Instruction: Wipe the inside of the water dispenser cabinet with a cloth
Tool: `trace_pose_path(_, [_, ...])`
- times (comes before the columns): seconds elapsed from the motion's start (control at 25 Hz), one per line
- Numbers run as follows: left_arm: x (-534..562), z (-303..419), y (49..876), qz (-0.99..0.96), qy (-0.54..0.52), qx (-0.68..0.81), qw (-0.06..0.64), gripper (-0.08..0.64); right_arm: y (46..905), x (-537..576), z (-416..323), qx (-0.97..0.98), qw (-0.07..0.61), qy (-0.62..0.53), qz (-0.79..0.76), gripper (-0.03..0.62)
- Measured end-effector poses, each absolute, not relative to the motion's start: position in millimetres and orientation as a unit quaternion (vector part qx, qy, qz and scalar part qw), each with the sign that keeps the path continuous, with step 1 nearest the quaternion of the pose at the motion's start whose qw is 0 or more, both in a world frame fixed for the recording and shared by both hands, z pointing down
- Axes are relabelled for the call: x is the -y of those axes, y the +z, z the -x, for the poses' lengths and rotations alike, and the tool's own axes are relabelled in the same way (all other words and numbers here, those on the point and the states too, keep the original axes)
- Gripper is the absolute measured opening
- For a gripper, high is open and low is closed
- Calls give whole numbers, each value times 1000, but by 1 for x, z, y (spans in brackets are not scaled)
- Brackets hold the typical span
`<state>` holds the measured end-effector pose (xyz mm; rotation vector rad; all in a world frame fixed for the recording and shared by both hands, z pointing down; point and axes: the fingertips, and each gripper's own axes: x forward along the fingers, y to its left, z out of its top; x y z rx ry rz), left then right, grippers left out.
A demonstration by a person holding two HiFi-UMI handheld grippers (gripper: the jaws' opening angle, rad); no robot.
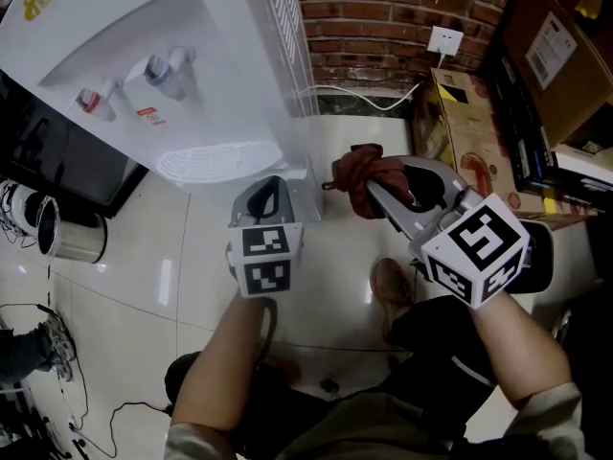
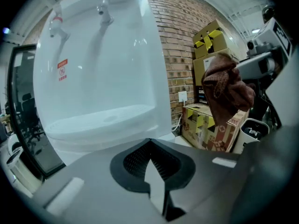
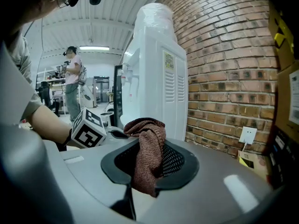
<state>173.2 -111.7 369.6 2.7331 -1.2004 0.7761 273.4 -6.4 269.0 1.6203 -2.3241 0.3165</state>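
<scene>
a: what's in the frame?
b: a person stands over a white dispenser (image 1: 144, 65) by a brick wall (image 1: 383, 17), a gripper in each hand, seen from the head camera.
a: where's the cloth?
b: the reddish-brown cloth (image 1: 367, 174) is bunched in the right gripper (image 1: 381, 192). its jaws are clamped on it and a fold hangs down between the pads. it is held in the air beside the dispenser's vented side, apart from it.
a: and the other hand?
b: the left gripper (image 1: 272, 188) has its jaws pressed together with nothing in them. it points at the dispenser's front, near the drip tray (image 1: 215, 161).
a: anything else?
b: two taps (image 1: 168, 70) — one red, one blue — sit above the tray. cardboard boxes (image 1: 474, 137) stand along the wall at right, below a socket (image 1: 445, 39). a steel pot (image 1: 72, 240) sits on the tiled floor (image 1: 172, 286) at left. in the right gripper view another person (image 3: 72, 78) stands far back in the hall.
</scene>
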Motion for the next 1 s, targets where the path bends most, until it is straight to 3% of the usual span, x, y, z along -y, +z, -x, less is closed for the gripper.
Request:
trace_pose_path(0.28, [116,-179,370,-887,201,413,44,2,275,12,-281,802,142,122,-567,103])
trace_pose_path(0.6, [108,-181,368,-893,216,391,50,2,277,15,-284,795,148,119,-577,103])
trace_pose_path(1.0, [63,-226,340,-926,179,331,42,1,278,14,-303,781,143,124,-595,104])
